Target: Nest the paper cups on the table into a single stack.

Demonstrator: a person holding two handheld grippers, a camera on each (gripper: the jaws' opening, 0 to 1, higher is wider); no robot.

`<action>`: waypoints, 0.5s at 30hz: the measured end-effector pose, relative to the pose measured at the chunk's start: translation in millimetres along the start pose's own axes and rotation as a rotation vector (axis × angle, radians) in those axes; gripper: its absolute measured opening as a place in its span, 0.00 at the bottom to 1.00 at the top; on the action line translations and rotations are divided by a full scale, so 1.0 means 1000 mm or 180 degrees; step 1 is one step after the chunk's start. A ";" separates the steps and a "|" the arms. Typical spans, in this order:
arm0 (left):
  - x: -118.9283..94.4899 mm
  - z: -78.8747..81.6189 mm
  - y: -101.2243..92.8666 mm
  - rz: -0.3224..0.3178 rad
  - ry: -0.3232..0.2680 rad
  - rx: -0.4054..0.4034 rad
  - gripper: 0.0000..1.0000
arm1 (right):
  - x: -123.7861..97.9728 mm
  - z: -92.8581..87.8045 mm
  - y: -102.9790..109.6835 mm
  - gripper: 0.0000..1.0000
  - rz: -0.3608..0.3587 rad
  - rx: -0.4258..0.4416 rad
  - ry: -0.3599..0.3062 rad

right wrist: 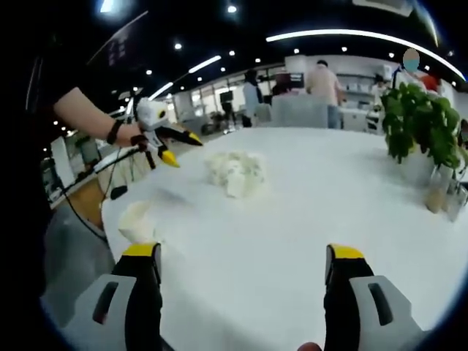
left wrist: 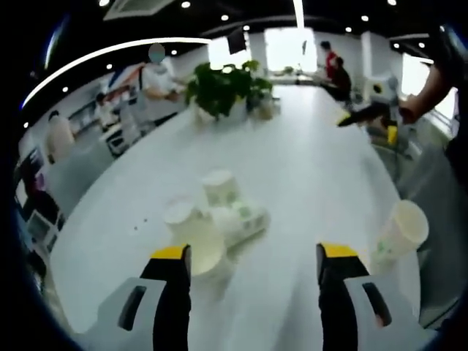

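Note:
A cluster of several white paper cups with green print (left wrist: pixel 223 219) sits mid-table; one is upside down, the others lie tipped, one with its mouth toward me. A lone cup (left wrist: pixel 398 234) lies on its side near the table's right edge. My left gripper (left wrist: pixel 254 256) is open just short of the cluster, its left jaw beside the nearest cup. In the right gripper view the cluster (right wrist: pixel 235 172) lies farther off and the lone cup (right wrist: pixel 135 219) rests by the left edge. My right gripper (right wrist: pixel 243 252) is open over bare table, holding nothing.
The long white table (left wrist: pixel 307 168) carries a potted plant (left wrist: pixel 227 88) at its far end, also seen as the plant (right wrist: pixel 420 124). A hand holds the right gripper (left wrist: pixel 368 128) at upper right, and the left gripper (right wrist: pixel 181 148) shows beyond the lone cup. People stand in the background.

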State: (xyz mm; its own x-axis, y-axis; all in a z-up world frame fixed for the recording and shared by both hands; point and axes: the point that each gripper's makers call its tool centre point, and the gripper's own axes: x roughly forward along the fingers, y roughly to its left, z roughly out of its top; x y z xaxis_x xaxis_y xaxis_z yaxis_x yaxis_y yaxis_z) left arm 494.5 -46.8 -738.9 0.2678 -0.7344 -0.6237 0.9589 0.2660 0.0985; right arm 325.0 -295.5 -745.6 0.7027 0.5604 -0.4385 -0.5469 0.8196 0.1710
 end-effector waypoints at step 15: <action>0.022 -0.001 0.010 -0.0099 0.0102 -0.0036 0.61 | -0.012 -0.008 -0.012 0.90 -0.0099 0.0053 0.0033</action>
State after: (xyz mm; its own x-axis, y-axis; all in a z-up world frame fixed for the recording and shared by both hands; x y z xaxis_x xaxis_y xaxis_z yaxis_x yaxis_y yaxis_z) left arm 509.6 -60.1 -752.8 0.2346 -0.7222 -0.6507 0.9656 0.2506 0.0700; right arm 320.0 -313.2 -749.7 0.7143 0.5335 -0.4529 -0.5172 0.8385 0.1719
